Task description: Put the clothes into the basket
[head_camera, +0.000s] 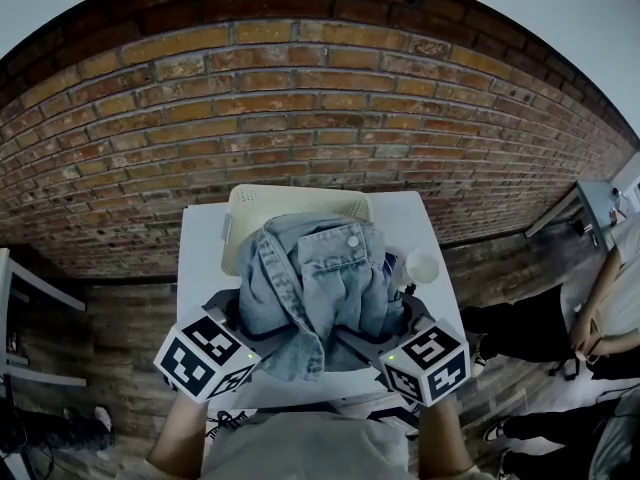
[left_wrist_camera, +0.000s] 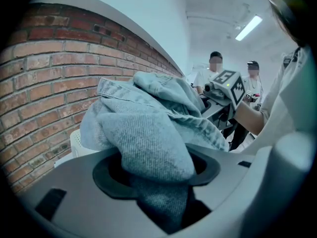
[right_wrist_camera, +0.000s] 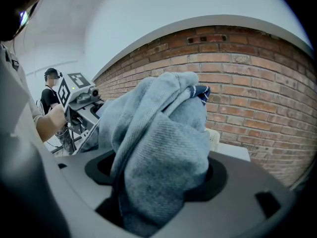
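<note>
Basically, head view: denim jacket (head_camera: 310, 288) is bunched and held off the counter (head_camera: 200, 258) between left gripper (head_camera: 228, 330) and right gripper (head_camera: 405, 333), long axis roughly across from one gripper to the other, with a loose tail drooping toward the person. Basket (head_camera: 300, 200) sits straight ahead, past the bundle on the brick-wall side, and the buttoned end points that way. Neither gripper looks nearer to it, so I'd judge a joint forward carry. Left gripper view: jaws part-way closed, clamped on a thick denim fold that fills the gap; basket edge shows low left behind the cloth. Right gripper view: same, jaws pinching a fat wad of denim, with a sliver of basket just right of it.
</note>
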